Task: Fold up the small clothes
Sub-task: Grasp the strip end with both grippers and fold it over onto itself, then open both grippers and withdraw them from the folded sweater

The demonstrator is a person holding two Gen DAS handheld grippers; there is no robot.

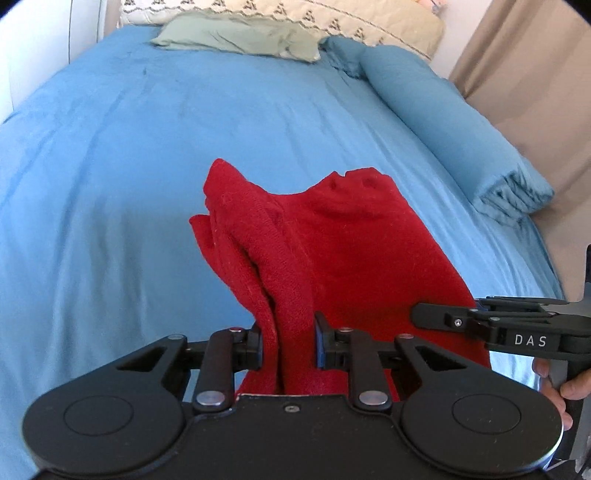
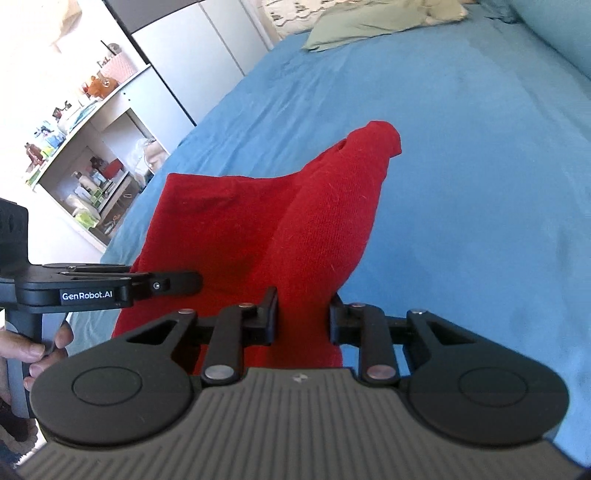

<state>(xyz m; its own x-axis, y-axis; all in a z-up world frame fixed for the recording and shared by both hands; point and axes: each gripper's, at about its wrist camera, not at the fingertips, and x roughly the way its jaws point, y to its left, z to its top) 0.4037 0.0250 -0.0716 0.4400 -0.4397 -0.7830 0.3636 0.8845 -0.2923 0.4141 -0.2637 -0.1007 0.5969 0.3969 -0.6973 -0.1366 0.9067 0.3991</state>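
A small red knit garment [image 1: 332,251] is held up above the blue bed [image 1: 110,184]. My left gripper [image 1: 288,343] is shut on a bunched edge of it, with cloth pinched between the jaws. My right gripper [image 2: 303,317] is shut on another bunched edge of the same red garment [image 2: 295,221]. The garment stretches between the two grippers and its far part droops toward the bed. The right gripper shows at the right of the left wrist view [image 1: 421,314], and the left gripper at the left of the right wrist view [image 2: 195,282].
A folded blue blanket [image 1: 461,140] lies along the bed's right side. A green pillow [image 1: 240,37] and a patterned pillow [image 1: 332,18] lie at the head. A white shelf unit [image 2: 92,166] with small items stands left of the bed. A beige curtain [image 1: 535,55] hangs at the right.
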